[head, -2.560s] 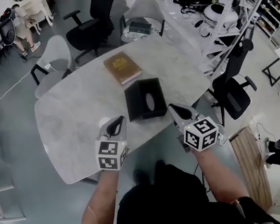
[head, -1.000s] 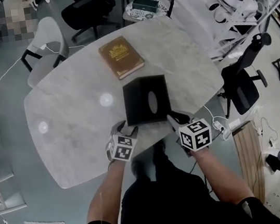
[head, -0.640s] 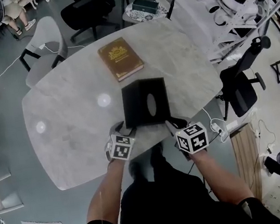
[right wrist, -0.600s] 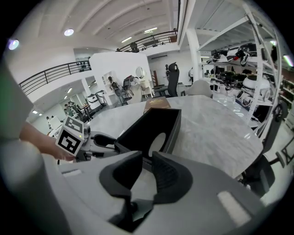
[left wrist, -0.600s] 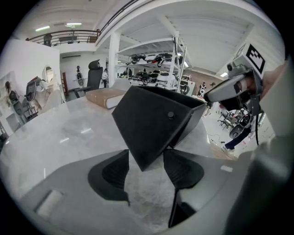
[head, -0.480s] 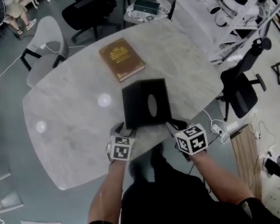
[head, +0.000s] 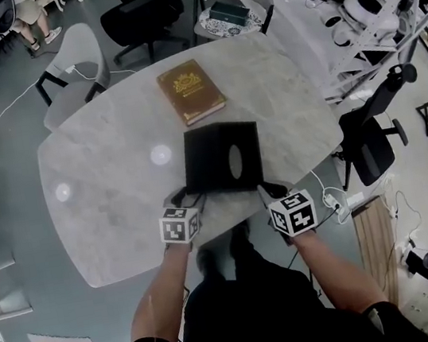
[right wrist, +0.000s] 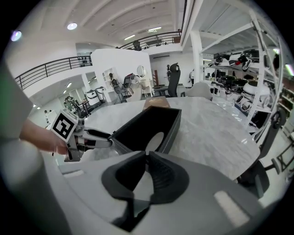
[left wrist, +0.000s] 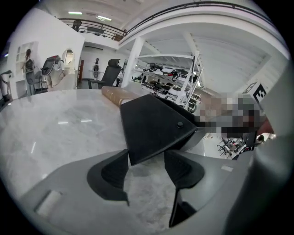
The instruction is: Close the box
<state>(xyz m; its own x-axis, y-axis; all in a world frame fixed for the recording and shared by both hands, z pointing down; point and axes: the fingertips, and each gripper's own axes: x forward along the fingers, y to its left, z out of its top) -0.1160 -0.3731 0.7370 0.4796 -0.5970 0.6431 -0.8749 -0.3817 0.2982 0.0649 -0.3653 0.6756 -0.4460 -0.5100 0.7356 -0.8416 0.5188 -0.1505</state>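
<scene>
**A:** The 2 fingers (left wrist: 112, 173) of the left gripper (left wrist: 146, 156): how do they stand in its own view?

**B:** Wide apart, and opening. 1 corner of the black box (left wrist: 154, 126) pokes in between the tips, but neither pad presses on it. Bare marble table (left wrist: 59, 124) shows between the pads. Beyond the fingers, past the black box, a strip of a brown flat piece (left wrist: 120, 95) is visible.

**A:** And the right gripper view?

**B:** The right gripper (right wrist: 146, 156) has its 2 fingers (right wrist: 163, 176) brought together, with only a slit between the tips. The black box (right wrist: 147, 126) begins right at those tips and runs away from them. This view shows its dark inside and a pale oval there, which the left gripper view does not. I can't tell whether the tips pinch its near edge. Left of the fingers, the left gripper (right wrist: 89, 137) reaches toward the other near corner.

**A:** The head view?

**B:** Only this view shows both grippers at once. The left gripper (head: 180, 198) is at the near left corner and the right gripper (head: 268, 190) at the near right corner. The black box (head: 222, 158) sits straight ahead of both pairs of fingers, near the front edge of the marble table (head: 103, 184). The brown flat piece (head: 190, 91) lies farther ahead, just past the black box and not touching it. The gaps between the fingers are too small to read here.
</scene>
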